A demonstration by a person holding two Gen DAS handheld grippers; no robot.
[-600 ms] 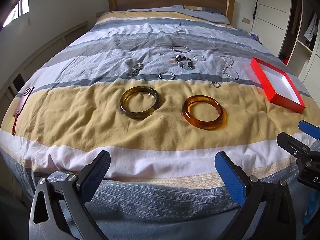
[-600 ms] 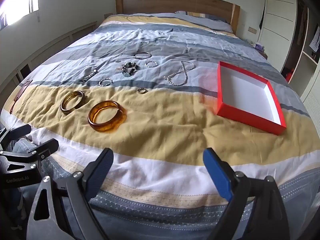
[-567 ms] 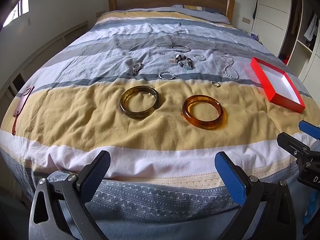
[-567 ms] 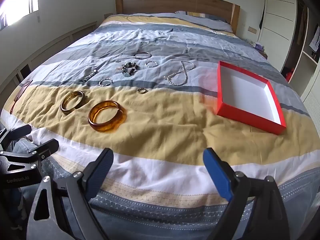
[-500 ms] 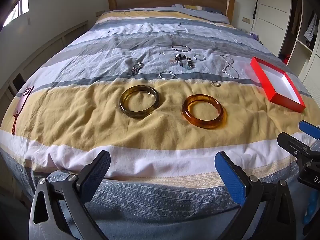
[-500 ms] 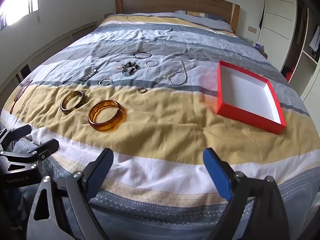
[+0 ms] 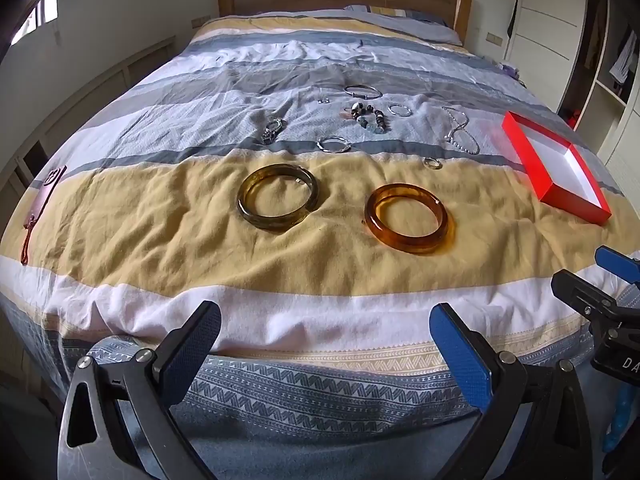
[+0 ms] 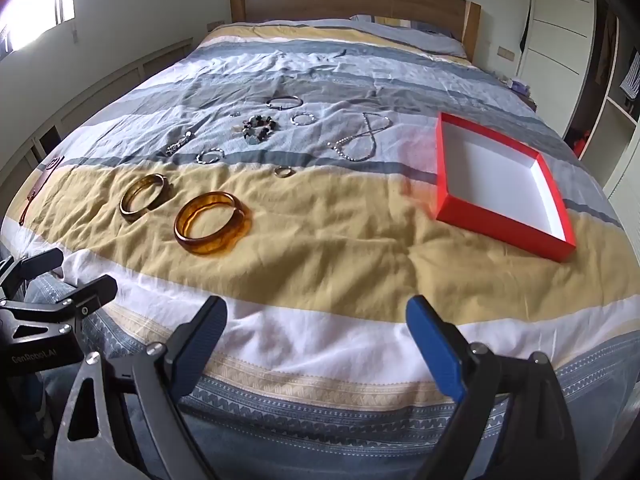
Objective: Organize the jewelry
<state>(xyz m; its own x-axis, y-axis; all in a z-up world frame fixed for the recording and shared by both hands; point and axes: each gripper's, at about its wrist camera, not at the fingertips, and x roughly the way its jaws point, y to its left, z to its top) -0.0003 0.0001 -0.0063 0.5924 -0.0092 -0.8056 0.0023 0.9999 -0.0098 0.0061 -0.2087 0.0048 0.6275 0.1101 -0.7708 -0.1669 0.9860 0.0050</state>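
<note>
Left gripper point(image 7: 326, 340) and right gripper point(image 8: 316, 332), lower frame: jaws wide, empty, unchanged from earlier views. Bangles point(image 7: 408, 218), small pieces point(image 7: 366, 114) mid-bed; red box point(image 8: 504, 184) right, empty. Sorting not begun.

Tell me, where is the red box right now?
The red box sits open on the right side of the bed, seen best in the right wrist view, just right of the silver chain necklace and far from the orange bangle.

open bedspread point(image 8: 340, 240) lies between orange bangle point(image 8: 212, 224) and red box point(image 8: 500, 184).
</note>
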